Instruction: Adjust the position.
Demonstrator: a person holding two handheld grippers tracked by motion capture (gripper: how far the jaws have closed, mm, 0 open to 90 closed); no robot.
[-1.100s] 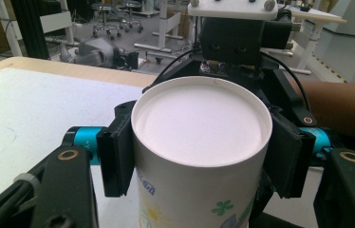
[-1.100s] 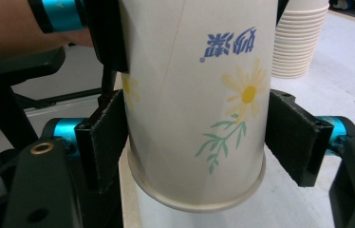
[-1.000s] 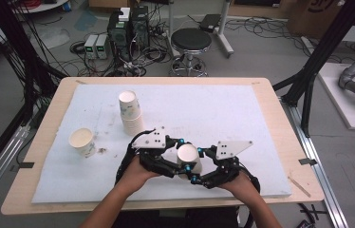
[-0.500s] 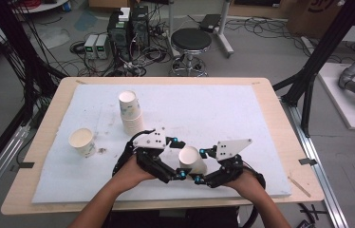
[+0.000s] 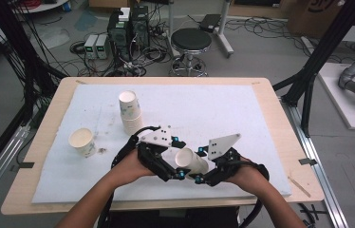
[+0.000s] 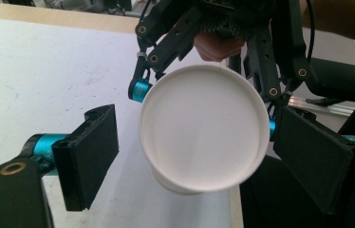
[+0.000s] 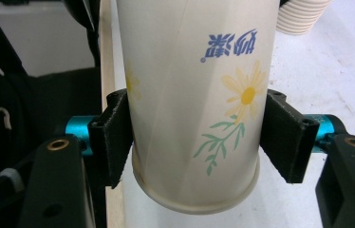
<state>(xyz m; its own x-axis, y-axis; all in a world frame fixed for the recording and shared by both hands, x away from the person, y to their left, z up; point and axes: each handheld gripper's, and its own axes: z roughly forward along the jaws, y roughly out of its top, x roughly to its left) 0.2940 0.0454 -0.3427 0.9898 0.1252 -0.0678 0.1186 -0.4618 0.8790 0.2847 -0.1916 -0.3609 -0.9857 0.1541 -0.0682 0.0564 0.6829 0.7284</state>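
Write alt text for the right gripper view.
The right gripper clamps a white paper cup printed with a yellow daisy, green sprig and blue writing between its black pads. A stack of cups stands behind on the white mat.

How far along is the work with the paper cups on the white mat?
Done: one white paper cup stands alone, left of the stack of white paper cups. In hand: the right gripper clamps a flower-printed paper cup, while the left gripper, its jaws just opened, stands clear of it. Left: probably setting this cup down, then the stacked ones.

Black hand-held gripper (image 5: 181,167) frames, cyan joints, brass screws, grey triangular plates, black cables.
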